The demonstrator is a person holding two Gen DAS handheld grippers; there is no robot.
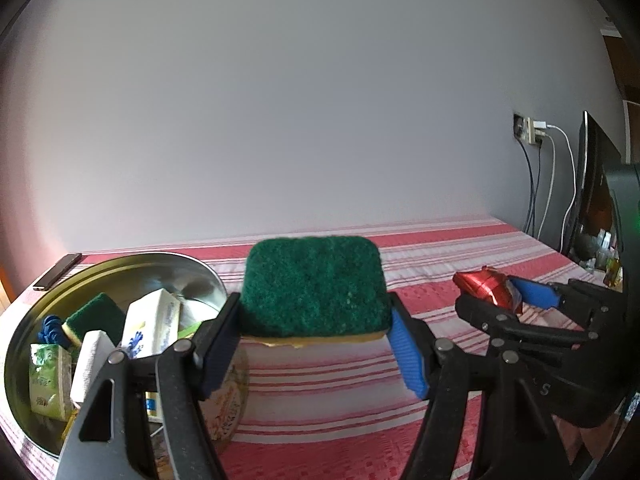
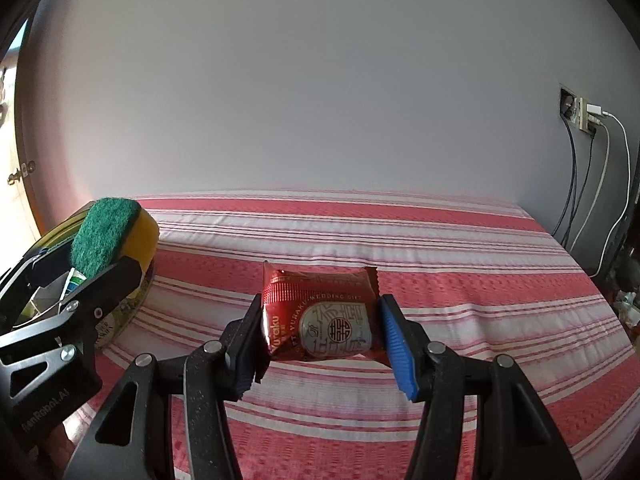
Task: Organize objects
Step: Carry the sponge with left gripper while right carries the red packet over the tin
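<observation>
My left gripper [image 1: 316, 344] is shut on a green-topped yellow sponge [image 1: 314, 286], held flat above the striped cloth; the same sponge [image 2: 112, 236] shows at the left of the right wrist view. My right gripper [image 2: 320, 340] is shut on a red foil snack packet [image 2: 320, 312] with a round silver emblem, lifted off the cloth. In the left wrist view that packet [image 1: 486, 288] sits between the right gripper's fingers at the right. A round metal tin [image 1: 120, 268] at the left holds another sponge [image 1: 96, 314], tissue packs and small boxes.
A red and white striped cloth [image 2: 440, 264] covers the table. A dark phone [image 1: 58, 271] lies at the far left edge behind the tin. Cables and a wall socket [image 2: 586, 118] hang at the right, beside a dark monitor [image 1: 596, 184]. A plain wall stands behind.
</observation>
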